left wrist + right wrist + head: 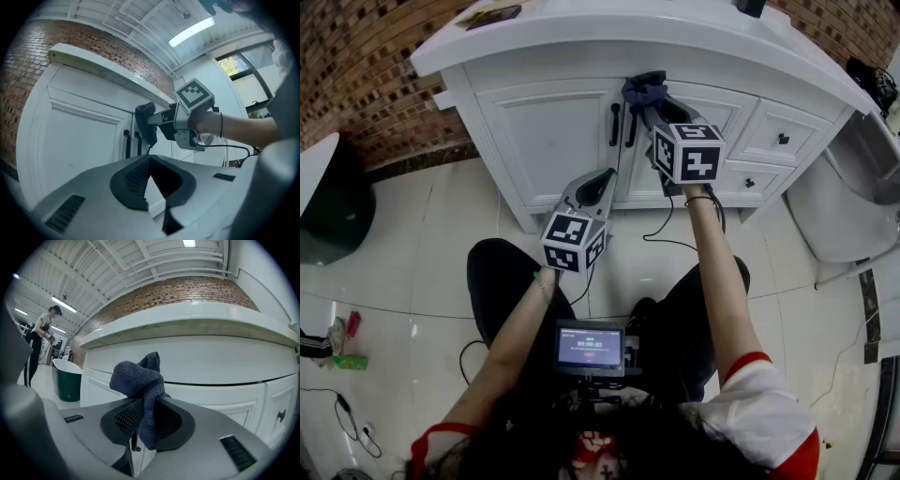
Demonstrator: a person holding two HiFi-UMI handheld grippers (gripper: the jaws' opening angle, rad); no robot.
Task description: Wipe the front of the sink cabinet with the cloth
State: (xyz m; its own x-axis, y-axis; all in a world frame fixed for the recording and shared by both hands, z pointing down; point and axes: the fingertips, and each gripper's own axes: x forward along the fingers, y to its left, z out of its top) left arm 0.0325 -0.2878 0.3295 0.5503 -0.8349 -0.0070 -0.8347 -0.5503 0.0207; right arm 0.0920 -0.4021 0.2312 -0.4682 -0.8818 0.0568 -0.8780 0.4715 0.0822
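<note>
White floor tiles fronted the sink cabinet (546,131). Right gripper (649,105) clamped the blue cloth (642,89) at upper centre, beside the door handles (615,124). Left gripper (602,180) was closed, empty. Judged: wiping barely begun, with doors and drawers outstanding.

The left claw (149,158) points at the white sink cabinet (75,140), its jaws closed tip to tip with nothing between them. Beyond it, the right claw (151,129) holds a dark cloth (145,111) at the cabinet front, just beside two black door handles (126,143).
</note>
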